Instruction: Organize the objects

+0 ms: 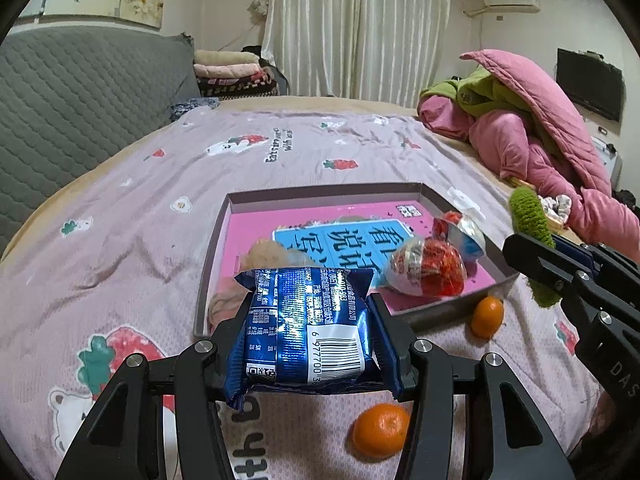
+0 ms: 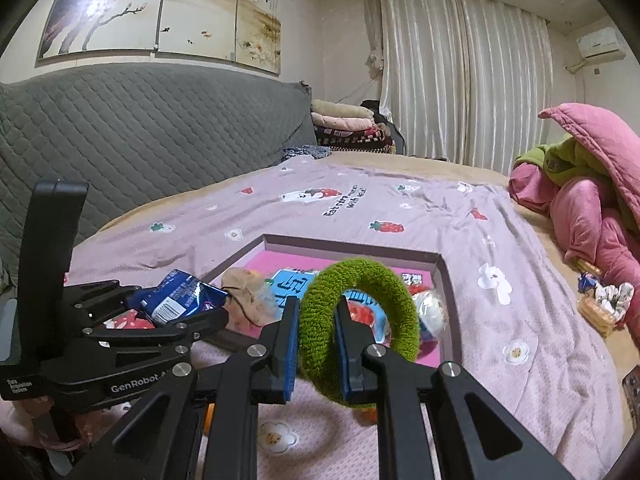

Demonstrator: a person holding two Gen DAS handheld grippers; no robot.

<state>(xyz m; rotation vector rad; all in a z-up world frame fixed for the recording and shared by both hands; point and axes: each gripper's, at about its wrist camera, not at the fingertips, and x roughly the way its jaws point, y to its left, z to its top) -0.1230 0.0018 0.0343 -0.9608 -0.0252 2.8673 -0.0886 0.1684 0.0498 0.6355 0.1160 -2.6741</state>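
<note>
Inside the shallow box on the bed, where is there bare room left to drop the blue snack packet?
The far left of the box, along the pink book, is bare. The near left holds a beige cloth; the right side is crowded with wrapped snacks. Two oranges lie outside, near its front wall.

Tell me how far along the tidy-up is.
Partly done. Already in the tray: a red wrapped snack and beige cloth. In hand: the left claw grips a blue packet; the right claw pinches a green ring. Left: two oranges on the bedsheet.
</note>
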